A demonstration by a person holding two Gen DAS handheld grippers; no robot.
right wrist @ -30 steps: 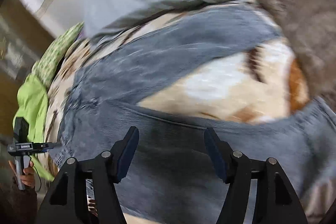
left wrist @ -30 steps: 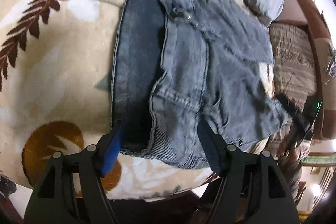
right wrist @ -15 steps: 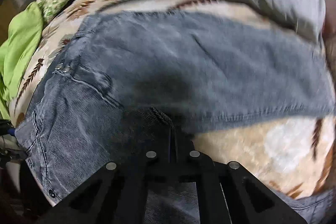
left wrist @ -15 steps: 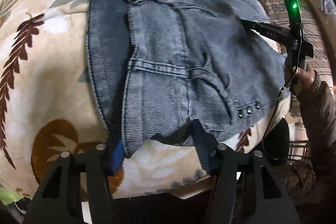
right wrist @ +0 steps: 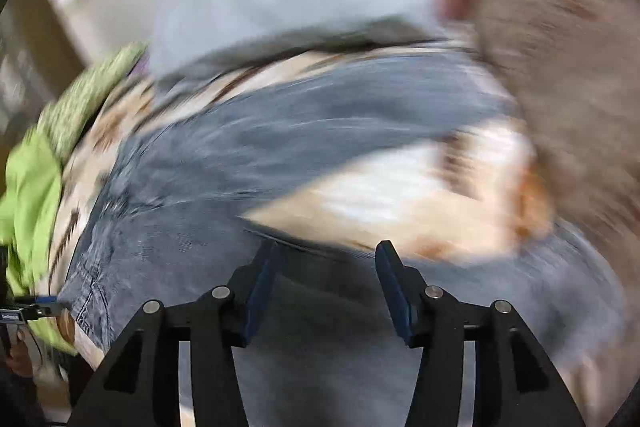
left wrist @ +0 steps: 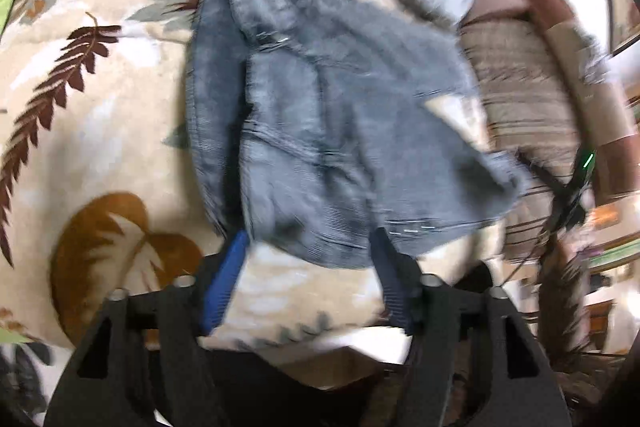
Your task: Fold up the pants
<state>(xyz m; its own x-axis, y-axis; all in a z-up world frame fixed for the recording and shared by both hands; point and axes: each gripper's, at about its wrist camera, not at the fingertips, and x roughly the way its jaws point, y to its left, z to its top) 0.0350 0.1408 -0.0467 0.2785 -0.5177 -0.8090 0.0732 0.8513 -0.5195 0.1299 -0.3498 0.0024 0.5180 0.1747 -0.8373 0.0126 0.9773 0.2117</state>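
Pants (left wrist: 320, 131) are laid flat on the leaf-print bedcover (left wrist: 92, 115). Left gripper (left wrist: 310, 247) and right gripper (right wrist: 326, 255) are held spread, nothing gripped, at the near edge of the denim.

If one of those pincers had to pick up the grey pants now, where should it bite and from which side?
Probably the waistband edge of the pants nearest the left gripper, approached from the near side of the bedspread. That thick edge lies between its open fingers, giving a firm fold to pinch.
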